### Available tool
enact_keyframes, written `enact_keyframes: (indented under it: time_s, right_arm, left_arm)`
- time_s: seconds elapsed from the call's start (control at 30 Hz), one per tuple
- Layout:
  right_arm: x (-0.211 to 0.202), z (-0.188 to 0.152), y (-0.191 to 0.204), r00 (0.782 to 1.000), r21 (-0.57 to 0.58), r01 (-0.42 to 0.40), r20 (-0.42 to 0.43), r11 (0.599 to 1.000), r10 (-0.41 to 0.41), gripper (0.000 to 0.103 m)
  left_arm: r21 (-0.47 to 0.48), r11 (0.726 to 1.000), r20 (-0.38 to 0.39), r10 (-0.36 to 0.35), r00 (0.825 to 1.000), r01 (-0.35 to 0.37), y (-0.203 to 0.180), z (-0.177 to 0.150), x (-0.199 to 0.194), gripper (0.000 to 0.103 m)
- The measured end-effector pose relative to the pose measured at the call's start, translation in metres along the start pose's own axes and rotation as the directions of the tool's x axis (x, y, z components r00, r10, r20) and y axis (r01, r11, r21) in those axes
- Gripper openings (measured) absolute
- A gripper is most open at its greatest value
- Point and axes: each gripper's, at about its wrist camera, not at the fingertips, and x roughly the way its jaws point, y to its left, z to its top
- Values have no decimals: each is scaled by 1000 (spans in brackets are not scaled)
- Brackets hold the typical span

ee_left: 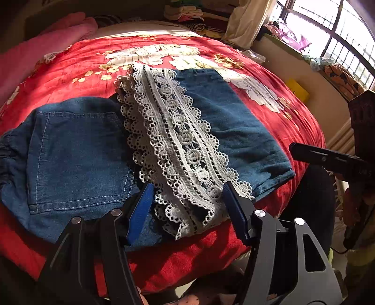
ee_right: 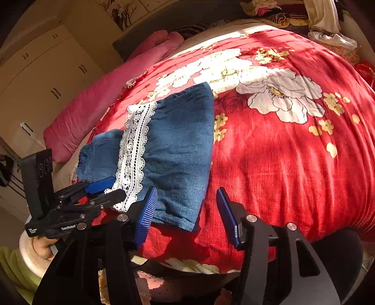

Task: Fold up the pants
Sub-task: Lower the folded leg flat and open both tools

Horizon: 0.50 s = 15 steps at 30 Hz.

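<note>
Blue denim pants [ee_left: 77, 150] with a wide white lace band [ee_left: 173, 145] lie folded over on the red flowered bedspread [ee_left: 93, 61]. My left gripper [ee_left: 187, 194] is open, its blue pads on either side of the lace hem near the bed's front edge, not gripping it. In the right wrist view the pants [ee_right: 178, 145] lie left of centre, lace [ee_right: 134, 145] toward the left. My right gripper [ee_right: 187, 201] is open just above the pants' near right corner. The left gripper [ee_right: 103, 187] shows at the lace hem there.
A pink blanket [ee_right: 112, 93] lies along the bed's far left side. Cupboards [ee_right: 42, 77] stand beyond it. Clothes [ee_left: 187, 14] are piled at the bed's head. A window [ee_left: 332, 28] and a sill with items are at the right. The right gripper's finger [ee_left: 328, 159] reaches in from the right.
</note>
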Motion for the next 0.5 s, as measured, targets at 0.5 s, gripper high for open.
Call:
enact_keyframes:
  time_s: [0.5]
  right_arm:
    - [56, -7, 17, 989, -84, 36, -143, 996, -48, 51]
  left_arm:
    - [-14, 1000, -7, -16, 1000, 16, 8, -7, 4, 54]
